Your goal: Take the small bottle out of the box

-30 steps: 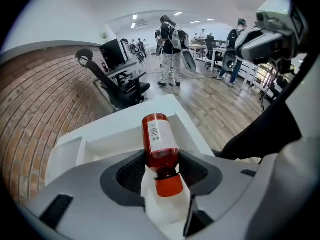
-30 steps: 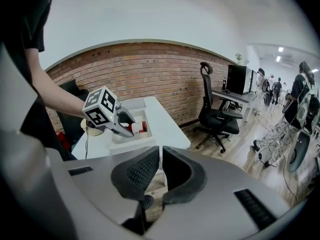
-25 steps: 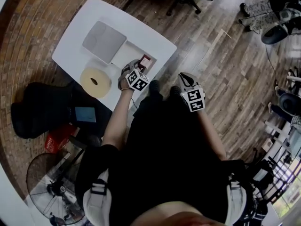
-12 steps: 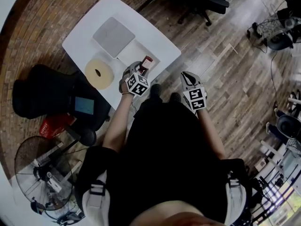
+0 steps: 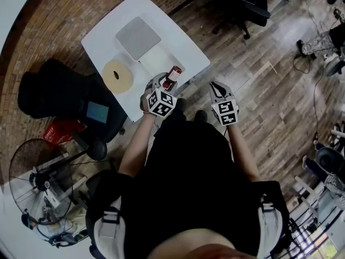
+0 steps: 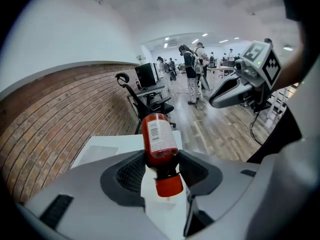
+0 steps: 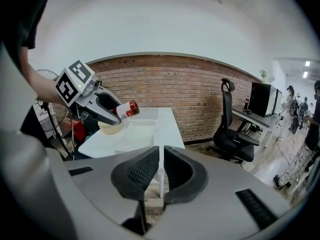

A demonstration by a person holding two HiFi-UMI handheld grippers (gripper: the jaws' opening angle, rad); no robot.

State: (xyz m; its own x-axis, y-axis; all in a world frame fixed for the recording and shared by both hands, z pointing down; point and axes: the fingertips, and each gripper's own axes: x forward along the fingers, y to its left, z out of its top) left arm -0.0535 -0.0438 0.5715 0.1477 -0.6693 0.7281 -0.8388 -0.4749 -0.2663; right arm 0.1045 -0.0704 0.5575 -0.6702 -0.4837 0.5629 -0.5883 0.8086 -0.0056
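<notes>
Between the left gripper's [image 6: 161,156] fingers [image 6: 131,171] a red, white-labelled small bottle [image 6: 159,138] is clamped; right gripper [image 7: 161,166] closed.

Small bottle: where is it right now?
In the head view, the small bottle is clamped in the left gripper, held up above the near edge of the white table, just this side of the open box.

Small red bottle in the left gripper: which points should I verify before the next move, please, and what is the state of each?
1. Grip: left gripper shut on the small red bottle: ok.
2. Bottle out of the white box, held in the air above the table: ok.
3. The red cap is on: ok.
4. Hold firm enough, since the pads press only near the neck: cannot tell.
5. Free hand: right gripper empty, jaws together: ok.
</notes>
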